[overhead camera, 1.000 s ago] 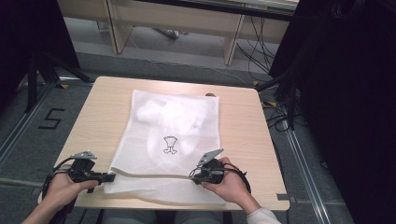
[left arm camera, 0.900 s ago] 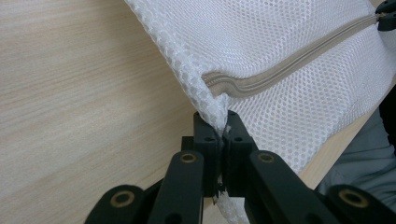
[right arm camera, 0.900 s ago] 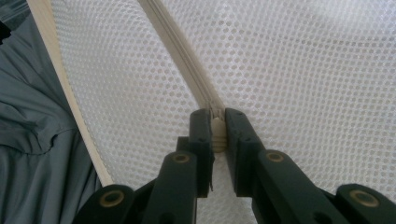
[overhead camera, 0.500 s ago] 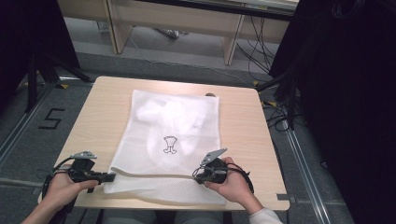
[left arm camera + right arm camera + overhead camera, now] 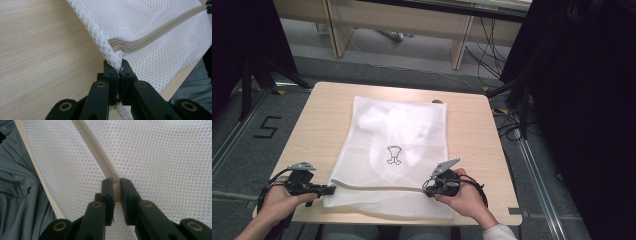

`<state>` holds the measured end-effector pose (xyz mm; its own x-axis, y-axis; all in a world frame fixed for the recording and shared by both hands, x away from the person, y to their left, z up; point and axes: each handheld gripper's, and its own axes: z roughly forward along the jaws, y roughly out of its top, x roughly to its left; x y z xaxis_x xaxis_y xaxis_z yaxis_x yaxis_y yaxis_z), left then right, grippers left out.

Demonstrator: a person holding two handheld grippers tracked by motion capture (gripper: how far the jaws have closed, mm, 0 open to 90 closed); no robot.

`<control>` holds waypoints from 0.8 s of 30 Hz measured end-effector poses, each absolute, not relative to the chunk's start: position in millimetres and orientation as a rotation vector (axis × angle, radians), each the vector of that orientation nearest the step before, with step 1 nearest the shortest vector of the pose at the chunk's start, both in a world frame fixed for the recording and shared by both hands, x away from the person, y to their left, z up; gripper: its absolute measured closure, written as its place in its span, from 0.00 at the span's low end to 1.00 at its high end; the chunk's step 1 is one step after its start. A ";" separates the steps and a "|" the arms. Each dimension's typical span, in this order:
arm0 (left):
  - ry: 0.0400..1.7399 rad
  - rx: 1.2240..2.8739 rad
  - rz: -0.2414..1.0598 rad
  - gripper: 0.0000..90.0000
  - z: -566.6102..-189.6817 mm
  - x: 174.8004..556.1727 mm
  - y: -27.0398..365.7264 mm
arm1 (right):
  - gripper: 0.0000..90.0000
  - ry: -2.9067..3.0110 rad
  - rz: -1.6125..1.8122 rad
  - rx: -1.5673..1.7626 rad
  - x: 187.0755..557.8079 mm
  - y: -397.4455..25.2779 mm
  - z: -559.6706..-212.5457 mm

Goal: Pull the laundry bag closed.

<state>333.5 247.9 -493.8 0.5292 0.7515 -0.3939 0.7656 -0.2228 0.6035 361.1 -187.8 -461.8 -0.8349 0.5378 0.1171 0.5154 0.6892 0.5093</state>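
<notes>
While the white mesh bag lies flat on the bench, the left gripper clamps its corner fabric, likely anchoring it, and the right gripper pinches the beige zipper, probably its slider. The high view adds a printed emblem that the 2 gripper views lack.

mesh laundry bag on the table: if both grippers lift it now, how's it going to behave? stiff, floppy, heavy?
Probably floppy: the mesh laundry bag lies flat and its corner crumples between the left gripper jaws. Likely light, being thin open netting with some white clothing showing faintly through. The beige zipper, pinched by the right gripper, bows between the grippers, so the middle would likely sag.
</notes>
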 end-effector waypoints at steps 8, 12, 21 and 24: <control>1.231 1.984 -0.024 0.96 -493.4 333.3 248.1 | 0.92 2.848 0.856 0.872 362.3 -194.0 -461.6; 1.229 1.975 -0.019 0.96 -494.2 333.2 247.6 | 0.92 2.857 0.847 0.890 361.8 -196.6 -461.0; 1.235 1.963 -0.006 0.96 -494.3 332.8 246.8 | 0.92 2.842 0.850 0.931 360.4 -209.3 -459.6; 1.230 1.980 -0.021 0.96 -493.5 333.3 248.0 | 0.92 2.833 0.849 0.939 360.0 -213.5 -460.0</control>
<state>333.3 248.0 -493.5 0.5296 0.7504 -0.3954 0.7637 -0.2191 0.6072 360.0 -213.5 -460.0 -0.8161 0.5631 0.1301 0.5419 0.6672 0.5110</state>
